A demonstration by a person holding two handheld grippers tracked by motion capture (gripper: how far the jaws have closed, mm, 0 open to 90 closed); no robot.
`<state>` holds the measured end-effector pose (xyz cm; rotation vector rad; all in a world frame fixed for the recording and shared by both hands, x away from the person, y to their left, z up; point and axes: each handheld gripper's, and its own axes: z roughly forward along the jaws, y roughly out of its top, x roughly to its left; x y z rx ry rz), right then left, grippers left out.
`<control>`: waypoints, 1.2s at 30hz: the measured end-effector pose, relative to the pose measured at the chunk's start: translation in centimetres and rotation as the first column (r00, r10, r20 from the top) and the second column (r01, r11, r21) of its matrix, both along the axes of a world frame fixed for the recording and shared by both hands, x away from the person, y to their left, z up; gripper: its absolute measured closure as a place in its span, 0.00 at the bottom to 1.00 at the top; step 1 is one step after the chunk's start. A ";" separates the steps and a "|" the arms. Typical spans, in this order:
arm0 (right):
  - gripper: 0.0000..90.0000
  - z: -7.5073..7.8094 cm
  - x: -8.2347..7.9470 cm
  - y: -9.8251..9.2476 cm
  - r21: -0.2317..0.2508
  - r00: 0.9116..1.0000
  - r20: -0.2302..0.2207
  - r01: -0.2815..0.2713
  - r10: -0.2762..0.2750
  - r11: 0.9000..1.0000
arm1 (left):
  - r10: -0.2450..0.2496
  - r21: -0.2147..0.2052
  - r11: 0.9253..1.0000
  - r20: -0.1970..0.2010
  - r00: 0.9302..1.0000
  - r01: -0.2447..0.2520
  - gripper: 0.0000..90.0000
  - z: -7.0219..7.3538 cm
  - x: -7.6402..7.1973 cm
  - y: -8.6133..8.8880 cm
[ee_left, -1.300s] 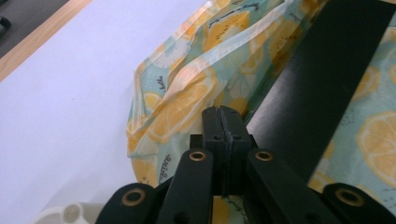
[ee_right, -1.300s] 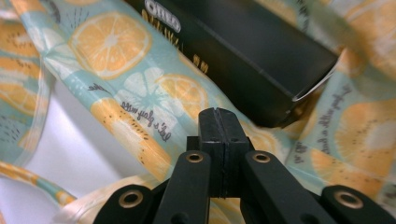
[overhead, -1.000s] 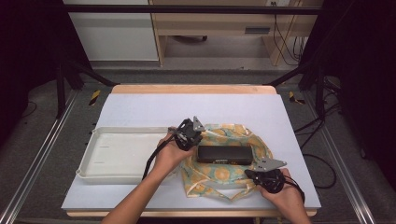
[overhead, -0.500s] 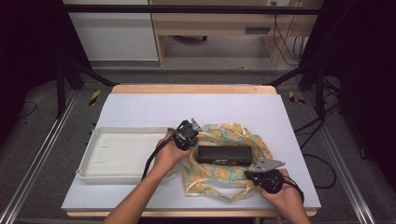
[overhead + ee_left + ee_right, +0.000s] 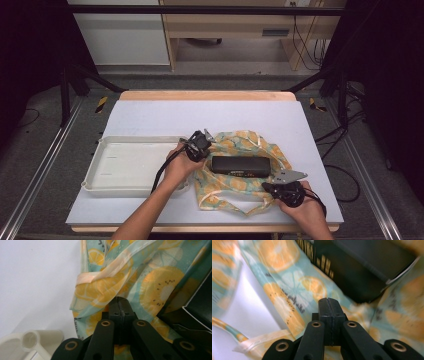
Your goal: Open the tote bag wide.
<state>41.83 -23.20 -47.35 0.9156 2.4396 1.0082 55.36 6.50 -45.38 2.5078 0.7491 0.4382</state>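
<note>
Both our grippers, left and right, pinch the lemon-print plastic bag; the long black rectangular box lies lengthwise between them.

You're in a lab-type recording bay, not a home. Your white-topped table with a wood edge sits between metal floor rails and black angled frame struts, with dark curtained sides. Yellow-black hazard tape marks the grey floor. Behind the table you've got a plain white cabinet and a light wood desk with cables hanging under it, more cable loose on the floor at the right. Bare worktop, one white tray, staged-prop feel.
</note>
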 end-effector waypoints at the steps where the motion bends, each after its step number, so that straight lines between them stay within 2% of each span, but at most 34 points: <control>1: 1.00 0.4 -0.1 -0.1 0.011 1.000 0.011 -0.004 0.004 1.000 | -0.002 -0.002 1.000 -0.001 1.000 0.002 1.00 0.0 0.0 0.0; 9: 1.00 4.3 0.2 -0.6 0.055 0.993 0.115 0.012 -0.019 0.998 | -0.003 -0.008 1.000 0.014 1.000 0.003 1.00 0.5 -0.4 0.2; 13: 1.00 5.8 1.3 -0.9 0.045 0.986 0.162 0.039 -0.046 0.998 | -0.006 -0.018 1.000 0.017 1.000 0.006 1.00 0.8 -0.5 0.4; 15: 1.00 6.1 2.1 -1.2 0.046 0.984 0.164 0.058 -0.065 0.997 | -0.006 -0.016 1.000 0.020 1.000 0.006 1.00 0.9 -0.6 0.4; 19: 1.00 5.9 3.6 -1.6 0.060 0.983 0.164 0.079 -0.088 0.995 | -0.013 -0.021 1.000 0.024 1.000 0.014 1.00 1.1 -0.8 0.4; 24: 1.00 4.8 5.1 -2.0 0.045 0.983 0.140 0.115 -0.121 0.992 | -0.014 -0.021 1.000 0.024 1.000 0.015 1.00 1.0 -0.9 0.4; 31: 1.00 2.8 6.8 -3.0 0.023 0.983 0.077 0.164 -0.165 0.986 | -0.021 -0.021 1.000 0.016 1.000 0.022 1.00 0.8 -0.9 0.4; 36: 1.00 1.7 7.7 -3.4 0.022 0.980 0.040 0.195 -0.196 0.981 | -0.023 -0.017 1.000 0.014 1.000 0.023 1.00 0.6 -0.9 0.2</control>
